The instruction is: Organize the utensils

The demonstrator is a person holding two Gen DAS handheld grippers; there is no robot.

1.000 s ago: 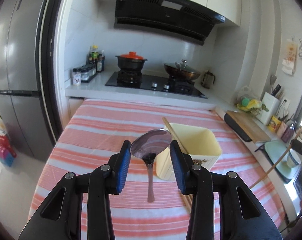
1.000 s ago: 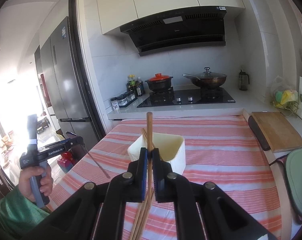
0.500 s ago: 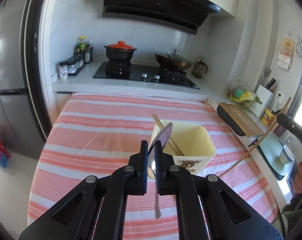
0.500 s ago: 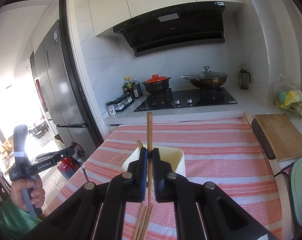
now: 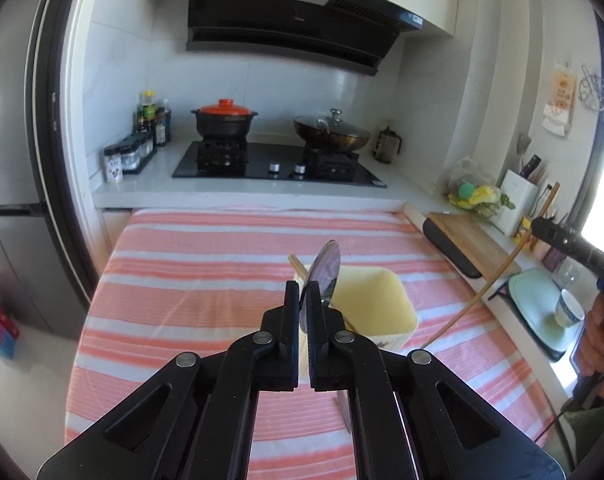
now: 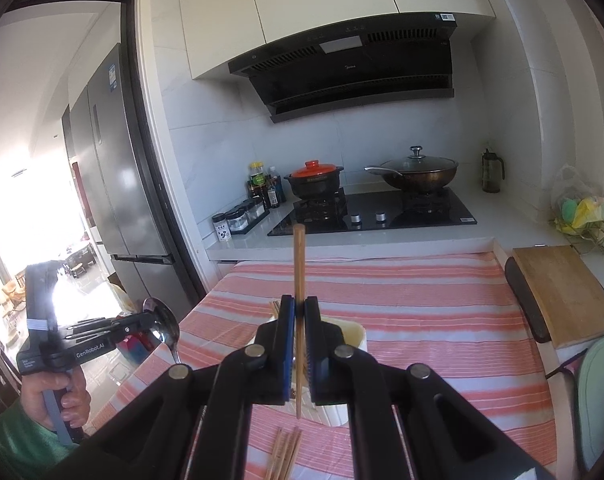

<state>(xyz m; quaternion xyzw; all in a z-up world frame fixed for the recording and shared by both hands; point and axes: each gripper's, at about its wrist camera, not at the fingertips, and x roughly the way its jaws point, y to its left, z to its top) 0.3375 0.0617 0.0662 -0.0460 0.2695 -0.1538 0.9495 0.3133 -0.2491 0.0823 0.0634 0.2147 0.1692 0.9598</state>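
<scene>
both tongs are clamped tight: left tongs grip a spoon, right tongs a chopstick, above the yellow holder.

We look along each gripper from just behind its fingers — both facing the stove at 12 o'clock. We share the striped table below — each view catching the other gripper at its edge.

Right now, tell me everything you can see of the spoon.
The spoon is shiny metal with an oval mirror-like bowl and a slim handle. The left gripper is shut on its neck, bowl up and turned edge-on, handle hanging below. It is lifted off the striped tablecloth, in front of the cream container.
</scene>
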